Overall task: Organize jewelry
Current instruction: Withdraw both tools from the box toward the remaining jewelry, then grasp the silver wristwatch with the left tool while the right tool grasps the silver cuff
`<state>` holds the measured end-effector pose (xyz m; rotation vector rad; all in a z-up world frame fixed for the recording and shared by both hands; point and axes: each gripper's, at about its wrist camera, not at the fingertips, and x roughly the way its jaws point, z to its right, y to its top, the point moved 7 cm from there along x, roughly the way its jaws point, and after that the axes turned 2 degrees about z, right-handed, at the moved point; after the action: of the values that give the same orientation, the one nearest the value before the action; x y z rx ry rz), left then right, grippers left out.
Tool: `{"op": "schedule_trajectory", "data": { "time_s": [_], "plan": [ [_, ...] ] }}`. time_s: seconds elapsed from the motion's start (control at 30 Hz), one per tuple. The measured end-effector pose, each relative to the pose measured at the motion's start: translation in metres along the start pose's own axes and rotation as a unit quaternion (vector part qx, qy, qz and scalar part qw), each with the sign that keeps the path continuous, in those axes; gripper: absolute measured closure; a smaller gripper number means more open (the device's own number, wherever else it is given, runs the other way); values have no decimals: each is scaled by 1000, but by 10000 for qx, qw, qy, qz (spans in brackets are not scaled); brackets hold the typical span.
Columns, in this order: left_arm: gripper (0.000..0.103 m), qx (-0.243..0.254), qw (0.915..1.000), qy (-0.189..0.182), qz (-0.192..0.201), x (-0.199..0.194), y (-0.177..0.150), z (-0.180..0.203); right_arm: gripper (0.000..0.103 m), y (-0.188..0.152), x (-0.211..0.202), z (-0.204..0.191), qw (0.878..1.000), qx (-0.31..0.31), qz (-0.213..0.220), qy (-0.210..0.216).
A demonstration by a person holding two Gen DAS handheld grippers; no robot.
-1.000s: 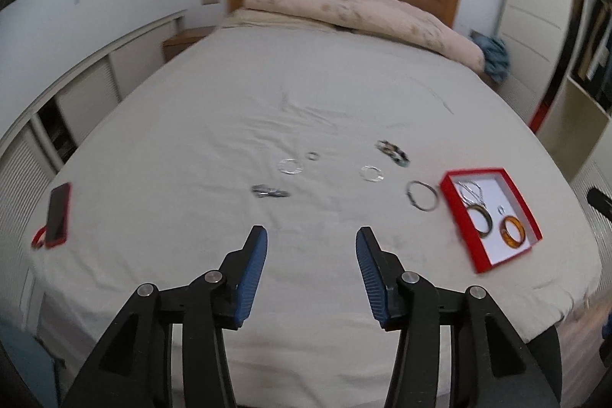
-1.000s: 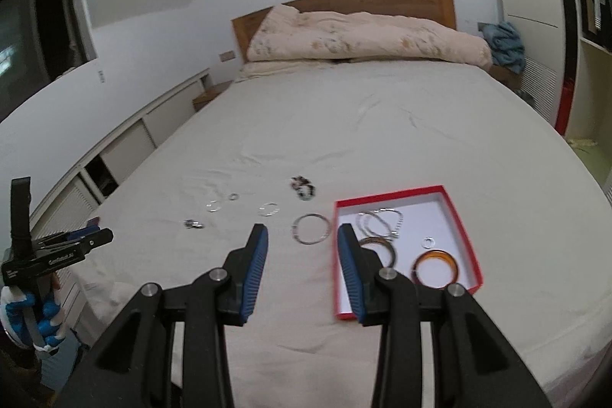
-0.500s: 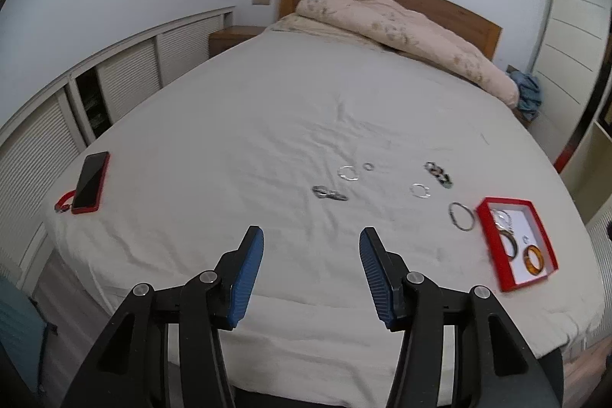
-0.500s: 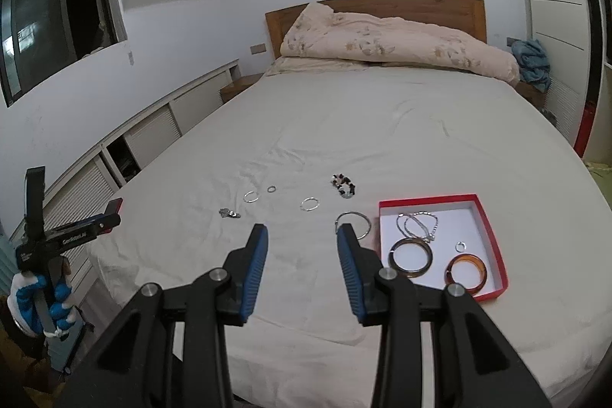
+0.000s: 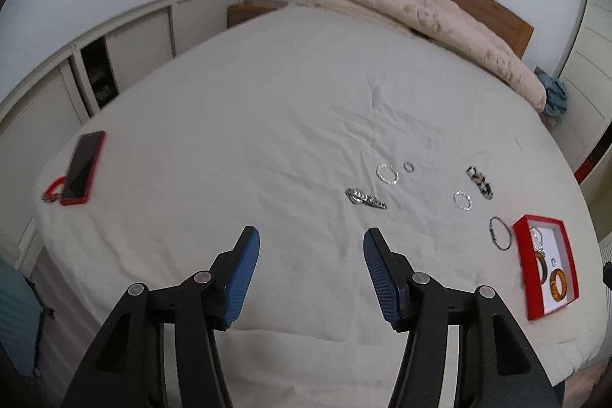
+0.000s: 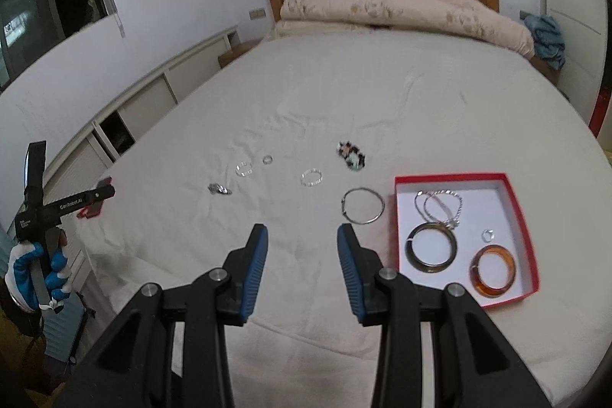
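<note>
Both sets of tongs hang above the near edge of the bed (image 6: 382, 94), jaws spread wide and holding nothing: the left tongs (image 5: 310, 247) and the right tongs (image 6: 302, 239). Ahead of the right tongs a thin silver bangle (image 6: 362, 205) lies on the sheet just beside the red tray (image 6: 514, 201), which holds a dark bangle (image 6: 431, 247), an amber bangle (image 6: 493, 270), a small ring (image 6: 487, 235) and a silver chain bracelet (image 6: 440, 205). Farther out lie a beaded bracelet (image 6: 351, 155) and a crumpled chain (image 5: 364, 198). A red-cased phone (image 5: 82, 168) sits at the bed's left edge.
</note>
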<state>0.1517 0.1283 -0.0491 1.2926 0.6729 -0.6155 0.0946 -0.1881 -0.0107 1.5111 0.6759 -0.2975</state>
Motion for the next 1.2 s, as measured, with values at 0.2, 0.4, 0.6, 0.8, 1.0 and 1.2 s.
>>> {"op": "schedule_trajectory", "data": {
  "time_s": [0.2, 0.4, 0.6, 0.8, 1.0, 1.2],
  "plan": [
    [45, 128, 9991, -148, -376, 63, -8, 23, 67, -4, 62, 14, 9990, 65, -452, -14],
    [45, 53, 9966, -335, -746, 124, -11, 45, 67, -6, 124, 27, 9965, 153, -822, -2],
    [42, -314, 9935, -429, -1008, 172, -6, 55, 67, -6, 172, 39, 9942, 210, -1054, 5],
    [37, -376, 9946, -193, -949, 192, 2, 61, 67, -8, 209, 42, 9916, 174, -1283, 40],
    [56, 23, 9971, 84, -751, 194, 0, 64, 67, -18, 233, 46, 9889, 193, -1473, 4],
    [63, 239, 9973, 73, -694, 196, 2, 61, 67, -17, 245, 53, 9890, 351, -1435, 45]
  ]
}}
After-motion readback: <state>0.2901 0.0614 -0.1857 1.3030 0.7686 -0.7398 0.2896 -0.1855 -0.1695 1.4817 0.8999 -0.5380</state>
